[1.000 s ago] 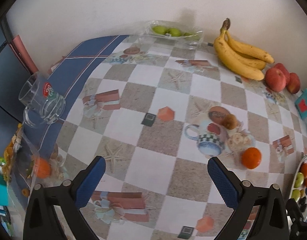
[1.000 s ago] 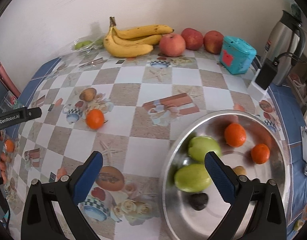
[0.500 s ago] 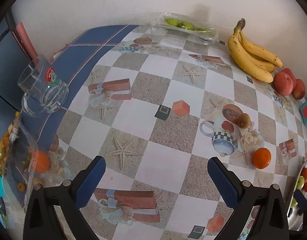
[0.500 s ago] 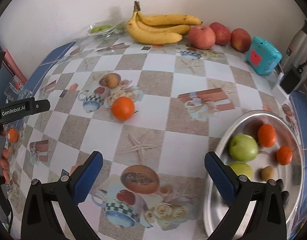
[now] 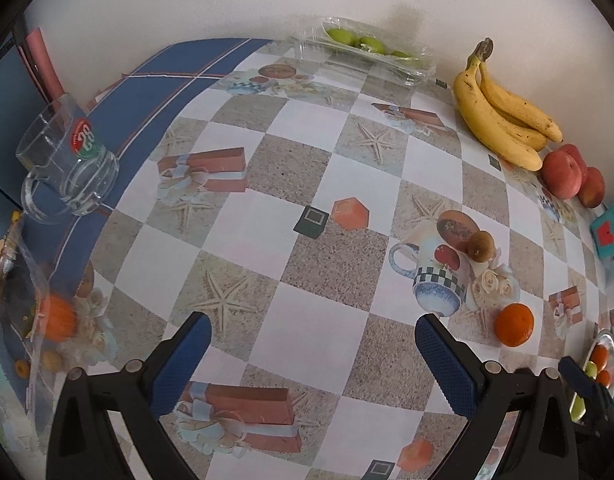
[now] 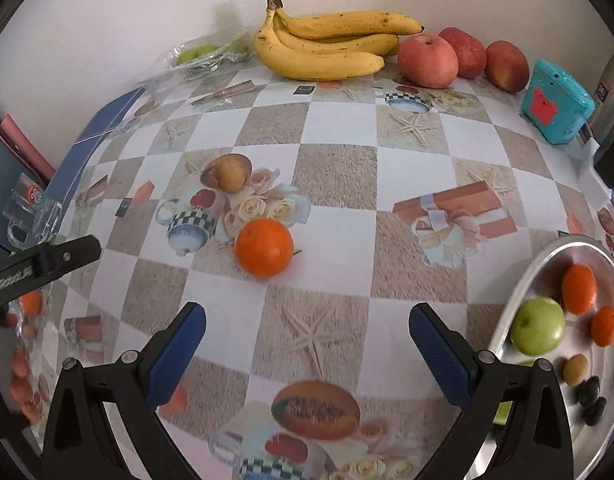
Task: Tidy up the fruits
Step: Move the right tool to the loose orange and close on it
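Orange alone mid-table; bananas, 3 apples along wall.

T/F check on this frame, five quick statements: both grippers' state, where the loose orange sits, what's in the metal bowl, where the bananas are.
1. The right gripper is shut on the orange. False: it is open and empty, and the orange lies on the table ahead of it.
2. The left gripper is open and holds nothing. True.
3. The metal bowl holds a green apple and two small oranges. True.
4. The bananas lie in the metal bowl. False: they lie on the table by the wall, next to the red apples.
5. A small brown fruit lies on the table beyond the orange. True.
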Demonstrator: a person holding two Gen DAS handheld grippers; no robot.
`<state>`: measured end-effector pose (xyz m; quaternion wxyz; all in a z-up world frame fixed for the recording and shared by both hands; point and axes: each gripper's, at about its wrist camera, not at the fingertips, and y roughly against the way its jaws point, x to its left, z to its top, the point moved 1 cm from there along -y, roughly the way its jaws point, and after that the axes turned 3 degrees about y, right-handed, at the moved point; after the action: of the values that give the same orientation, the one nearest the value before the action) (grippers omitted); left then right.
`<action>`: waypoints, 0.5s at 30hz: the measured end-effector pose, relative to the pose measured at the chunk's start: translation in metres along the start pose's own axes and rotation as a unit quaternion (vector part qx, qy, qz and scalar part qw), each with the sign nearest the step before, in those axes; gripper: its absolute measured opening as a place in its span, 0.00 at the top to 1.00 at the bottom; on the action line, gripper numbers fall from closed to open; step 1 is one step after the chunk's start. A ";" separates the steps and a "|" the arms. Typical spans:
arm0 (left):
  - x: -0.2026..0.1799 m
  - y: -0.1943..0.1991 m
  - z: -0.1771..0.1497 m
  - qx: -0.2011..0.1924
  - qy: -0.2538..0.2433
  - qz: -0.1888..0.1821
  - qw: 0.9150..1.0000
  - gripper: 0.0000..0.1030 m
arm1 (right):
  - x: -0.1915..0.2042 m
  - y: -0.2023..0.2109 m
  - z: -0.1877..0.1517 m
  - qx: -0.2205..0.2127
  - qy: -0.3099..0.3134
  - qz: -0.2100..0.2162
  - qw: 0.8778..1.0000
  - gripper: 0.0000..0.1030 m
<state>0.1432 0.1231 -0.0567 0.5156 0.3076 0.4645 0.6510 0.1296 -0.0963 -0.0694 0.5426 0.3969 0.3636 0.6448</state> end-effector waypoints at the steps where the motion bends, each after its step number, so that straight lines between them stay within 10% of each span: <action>1: 0.000 -0.002 0.000 0.001 0.001 0.000 1.000 0.00 | 0.000 -0.002 0.002 -0.001 -0.001 0.001 1.000 0.02; 15: 0.005 -0.019 -0.002 0.022 0.010 0.000 1.000 0.00 | 0.018 -0.032 0.025 0.002 0.032 -0.013 0.999 0.18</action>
<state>0.1474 0.1281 -0.0754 0.5043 0.3125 0.4841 0.6431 0.1635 -0.0725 -0.0856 0.5377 0.3726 0.3874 0.6495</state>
